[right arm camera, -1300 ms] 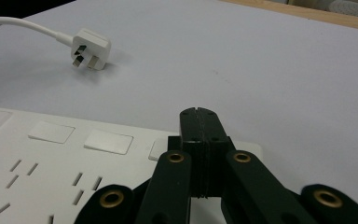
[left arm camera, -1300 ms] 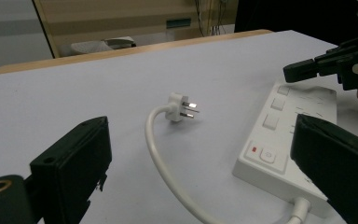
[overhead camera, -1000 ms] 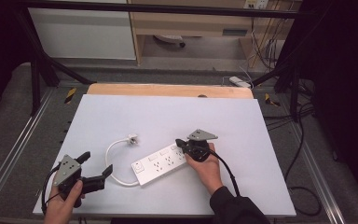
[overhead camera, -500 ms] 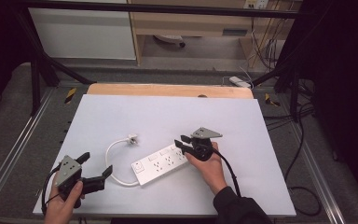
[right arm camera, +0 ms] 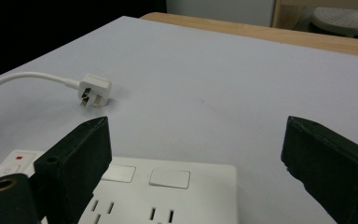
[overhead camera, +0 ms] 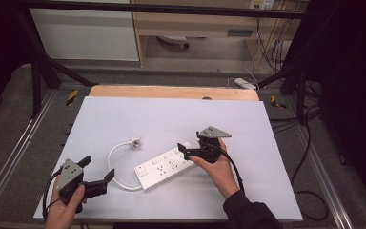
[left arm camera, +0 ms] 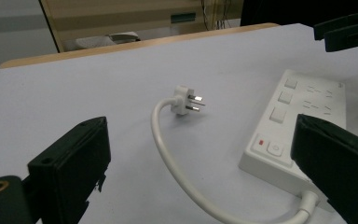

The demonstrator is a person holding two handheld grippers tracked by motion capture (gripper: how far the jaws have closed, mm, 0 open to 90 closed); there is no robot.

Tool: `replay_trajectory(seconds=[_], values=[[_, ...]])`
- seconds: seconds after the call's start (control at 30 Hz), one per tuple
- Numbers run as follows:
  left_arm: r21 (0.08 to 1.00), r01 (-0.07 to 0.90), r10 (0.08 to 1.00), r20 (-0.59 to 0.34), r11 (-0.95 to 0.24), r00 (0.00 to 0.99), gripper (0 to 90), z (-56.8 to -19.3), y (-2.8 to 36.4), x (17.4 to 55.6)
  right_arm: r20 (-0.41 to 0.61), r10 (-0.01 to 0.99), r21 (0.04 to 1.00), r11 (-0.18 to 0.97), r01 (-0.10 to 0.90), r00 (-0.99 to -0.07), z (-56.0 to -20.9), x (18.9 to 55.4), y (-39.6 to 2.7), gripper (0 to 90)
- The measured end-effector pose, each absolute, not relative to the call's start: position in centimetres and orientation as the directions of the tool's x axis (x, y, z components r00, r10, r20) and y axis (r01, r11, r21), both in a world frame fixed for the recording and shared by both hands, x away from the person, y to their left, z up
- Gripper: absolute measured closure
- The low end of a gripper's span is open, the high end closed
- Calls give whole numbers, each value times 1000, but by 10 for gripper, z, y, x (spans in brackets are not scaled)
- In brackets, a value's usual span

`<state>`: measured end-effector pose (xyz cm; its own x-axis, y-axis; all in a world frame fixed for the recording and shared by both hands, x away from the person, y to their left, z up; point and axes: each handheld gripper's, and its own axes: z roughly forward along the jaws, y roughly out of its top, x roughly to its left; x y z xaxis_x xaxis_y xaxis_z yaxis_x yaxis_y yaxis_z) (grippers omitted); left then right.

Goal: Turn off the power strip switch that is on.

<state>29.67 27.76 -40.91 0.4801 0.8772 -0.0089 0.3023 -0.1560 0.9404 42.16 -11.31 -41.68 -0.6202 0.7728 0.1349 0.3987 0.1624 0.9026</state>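
So, early stage: nothing gripped yet. Lower left of the high view, left tongs [overhead camera: 96, 172] are released, empty, low over the surface [overhead camera: 124, 114], aimed at the cord [overhead camera: 116, 174]. Plug [overhead camera: 135, 141] lies loose left of centre, prongs bare, not in any socket. Strip [overhead camera: 164, 167] sits flat mid-frame. Right tongs [overhead camera: 183, 150] are released too, straddling the strip's right end. Left to do, I'd judge: grab the plug, steady the strip.

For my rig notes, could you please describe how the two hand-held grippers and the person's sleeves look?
Both the left hand-held gripper and the right hand-held gripper are black, with blocky rectangular jaws, a grey three-cornered plate on top and a trailing black cable. The right forearm wears a dark sleeve.
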Motion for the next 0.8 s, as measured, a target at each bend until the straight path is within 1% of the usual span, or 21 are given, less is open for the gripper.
replay_trajectory(seconds=[0.07, 0.13, 0.47, 0.8], values=[[940, 302, 876, -9, -157, 481, 46, -409, 278, 297, 112, 785, 912, 163, 377, -610, -414, 421, -113, 78], [941, 301, 876, -9, -156, 482, 46, -409, 278, 297, 121, 794, 912, 148, 383, -595, -410, 421, -115, 80], [940, 303, 876, -10, -156, 483, 46, -409, 277, 297, 122, 771, 925, 140, 353, -625, -385, 418, -134, 21], [940, 303, 875, -10, -156, 483, 46, -409, 278, 297, 91, 792, 945, 123, 304, -604, -366, 411, -161, 34]])
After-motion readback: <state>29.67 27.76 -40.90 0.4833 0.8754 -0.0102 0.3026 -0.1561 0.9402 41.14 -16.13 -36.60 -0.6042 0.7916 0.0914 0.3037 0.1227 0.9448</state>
